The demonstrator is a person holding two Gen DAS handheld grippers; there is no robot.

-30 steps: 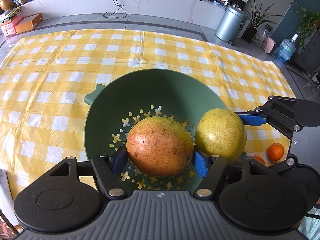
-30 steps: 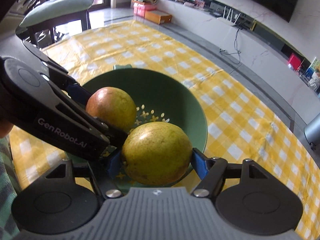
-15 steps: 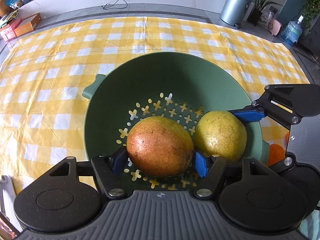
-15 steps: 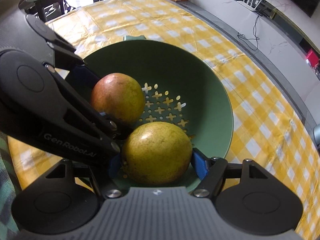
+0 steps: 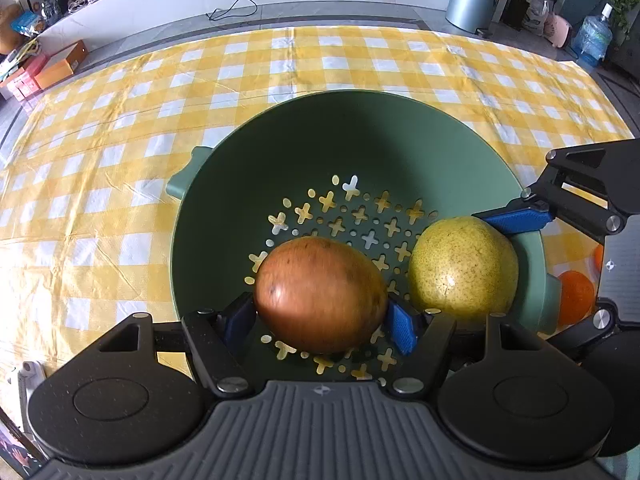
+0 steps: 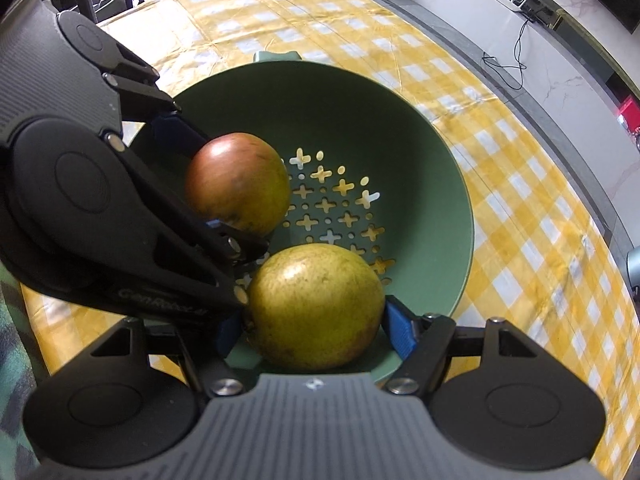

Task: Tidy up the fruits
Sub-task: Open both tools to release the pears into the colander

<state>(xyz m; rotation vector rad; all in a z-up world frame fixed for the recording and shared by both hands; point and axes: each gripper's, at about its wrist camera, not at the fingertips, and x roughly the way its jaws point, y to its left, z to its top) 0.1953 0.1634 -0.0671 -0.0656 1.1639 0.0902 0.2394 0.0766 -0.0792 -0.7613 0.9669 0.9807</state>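
My left gripper point(image 5: 320, 322) reaches out low over the near side of the green colander point(image 5: 280, 152), its two blue-padded fingers point(image 5: 402, 328) closed against the sides of a reddish-orange mango point(image 5: 320, 294), which I hold just above the perforated floor with its cross-shaped holes. From the right wrist view the same left gripper point(image 6: 208, 184) comes in from the left at a slant, the mango point(image 6: 238, 186) pinched at its tip and hanging over the inner left part of the colander point(image 6: 400, 152). My right gripper point(image 6: 314, 330) sits at the near rim of the colander, pointing forward and slightly down into it, and its blue pads point(image 6: 398, 330) press on both sides of a yellow-green mango point(image 6: 316, 306), so it too is clamped on fruit rather than standing free. In the left wrist view that yellow-green mango point(image 5: 464, 268) shows at the right side of the colander, close beside the reddish one, with one blue pad point(image 5: 516, 218) of the right gripper lying against its upper right. I cannot tell whether the two fruits touch each other or whether either rests on the colander floor. The colander stands on a yellow and white checked tablecloth point(image 5: 120, 128). Past its right rim two small orange fruits point(image 5: 574, 298) lie on the cloth, partly hidden by the right gripper's body.
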